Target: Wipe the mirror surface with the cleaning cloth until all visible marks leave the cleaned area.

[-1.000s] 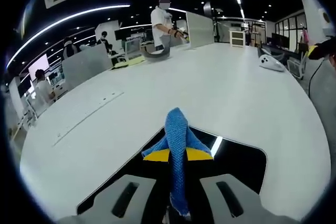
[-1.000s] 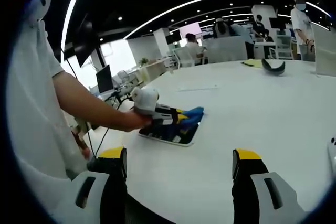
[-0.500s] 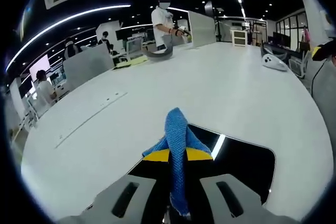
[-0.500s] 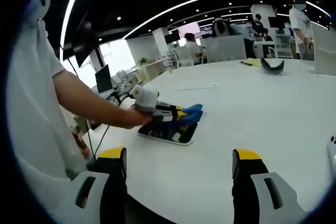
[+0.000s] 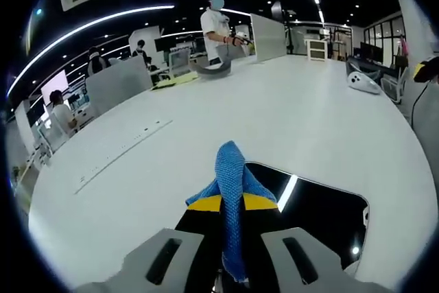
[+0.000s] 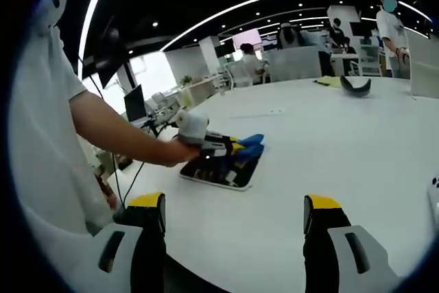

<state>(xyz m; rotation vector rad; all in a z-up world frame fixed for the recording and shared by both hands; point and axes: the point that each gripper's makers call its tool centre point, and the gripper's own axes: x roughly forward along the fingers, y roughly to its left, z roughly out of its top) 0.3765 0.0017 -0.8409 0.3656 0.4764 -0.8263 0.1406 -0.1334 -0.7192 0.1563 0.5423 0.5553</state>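
Blue knit cleaning cloth is pinched between the pressed-together jaws of my left tool, and it sits on the mirror, a dark glossy slab lying flat on the white worktop. From the cloth, most of the bare glass stretches off to the right, along the mirror's long side, so I judge the next wipe should run that way. My right tool hangs spread and holding nothing, well apart from the mirror; the left is plainly nearer.
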